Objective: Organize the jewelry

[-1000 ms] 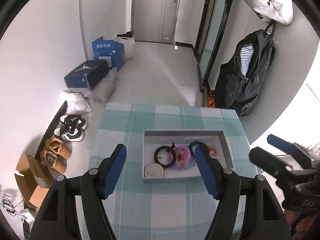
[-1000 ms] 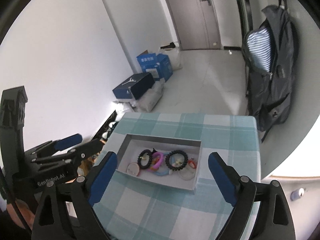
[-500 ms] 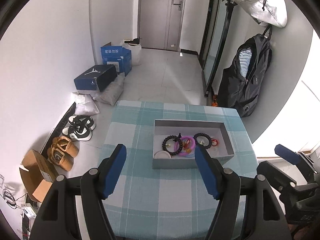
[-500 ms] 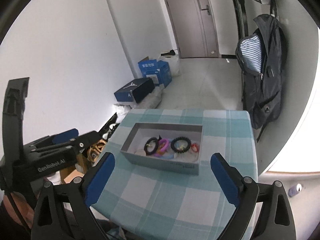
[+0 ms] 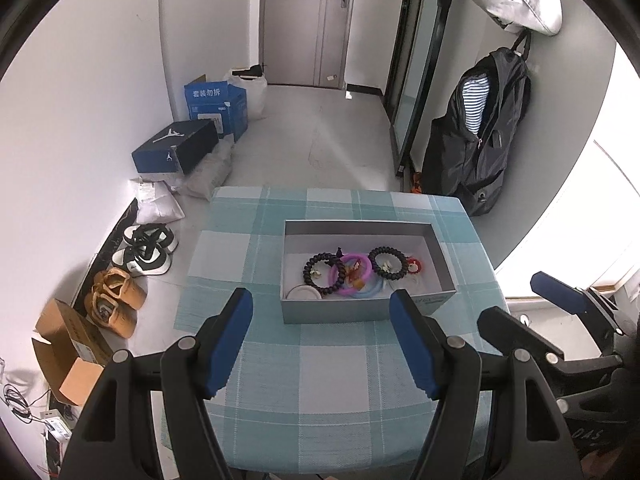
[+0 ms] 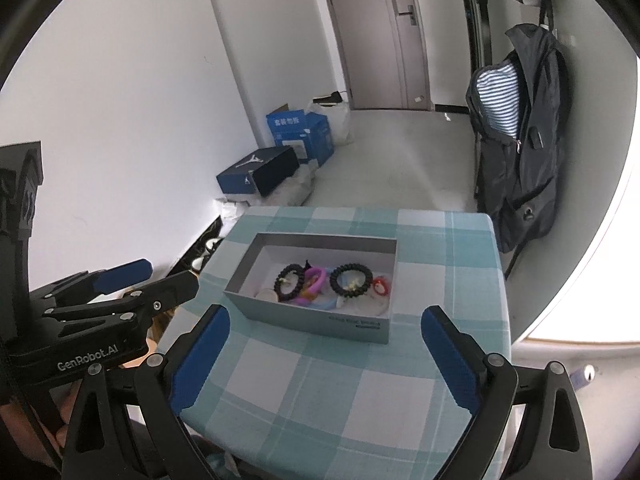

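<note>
A grey open box (image 5: 362,313) (image 6: 308,322) stands on the checked table. Inside lie two black beaded bracelets (image 5: 322,272) (image 6: 289,282), a second one (image 5: 387,263) (image 6: 351,280), a pink ring (image 5: 352,273) (image 6: 314,286), a light blue ring (image 5: 366,292), a white round piece (image 5: 303,292) and a small red piece (image 5: 415,266) (image 6: 380,286). My left gripper (image 5: 322,340) is open and empty, held above the table in front of the box. My right gripper (image 6: 324,358) is open and empty, also in front of the box.
The table with a teal checked cloth (image 5: 336,380) (image 6: 360,392) stands in a hallway. Shoes (image 5: 144,248), cardboard boxes (image 5: 68,356) and blue boxes (image 5: 216,104) lie on the floor at left. A black backpack (image 5: 480,136) hangs on the right wall.
Both grippers have drawn back and up from the box, so the whole table shows now. The jewelry in the box has not moved.
</note>
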